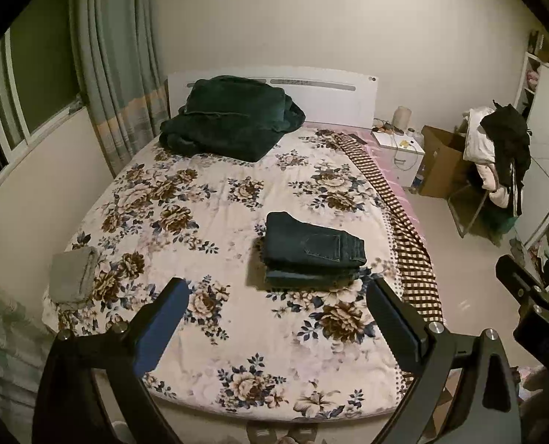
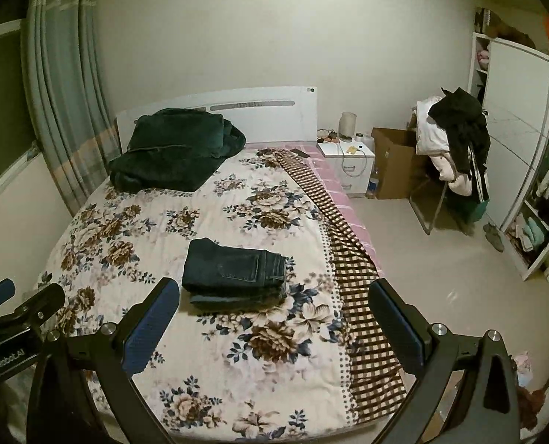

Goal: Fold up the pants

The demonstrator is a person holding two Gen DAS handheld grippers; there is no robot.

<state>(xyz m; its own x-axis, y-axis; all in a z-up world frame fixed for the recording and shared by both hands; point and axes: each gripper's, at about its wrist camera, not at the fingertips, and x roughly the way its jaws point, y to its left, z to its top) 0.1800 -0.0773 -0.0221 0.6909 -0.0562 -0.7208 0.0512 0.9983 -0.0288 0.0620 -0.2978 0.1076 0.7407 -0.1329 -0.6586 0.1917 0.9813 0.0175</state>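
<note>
1. The bed (image 1: 89, 244) is wearing a soft, slightly wrinkled cream quilt (image 1: 215, 333) printed with big brown and blue blossoms. A brown-and-cream checked border (image 1: 415, 259) is running down its right side over a pink sheet (image 1: 381, 148).
2. The pants (image 1: 313, 249) are dark blue denim, lying folded into a thick, compact rectangle of several stacked layers. They are sitting right of the quilt's middle, toward the foot of the bed.
3. A stitched back pocket is facing upward on the top layer, and the layered edges are showing along the near and right sides. In the right wrist view the pants (image 2: 233, 273) are showing the same pocket and seams.
4. The left gripper (image 1: 278, 333) is hovering above the foot of the bed with its jaws spread wide and nothing between them. Its matte black fingers are carrying blue ribbed pads (image 1: 163, 329).
5. The right gripper (image 2: 274, 327) is likewise hanging with its jaws spread wide and empty, near the pants but apart from them.
6. A plush, dark green blanket (image 1: 233, 122) is slumping in a rumpled heap against the smooth white headboard (image 1: 333, 100).
7. A small grey folded cloth (image 1: 73, 275) is resting at the quilt's left edge.
8. Pleated grey-green curtains (image 1: 111, 59) are hanging at the left. A white nightstand (image 2: 352, 164), a brown cardboard box (image 2: 396, 162) and a chair (image 2: 455, 148) heaped with clothes are standing at the right.
</note>
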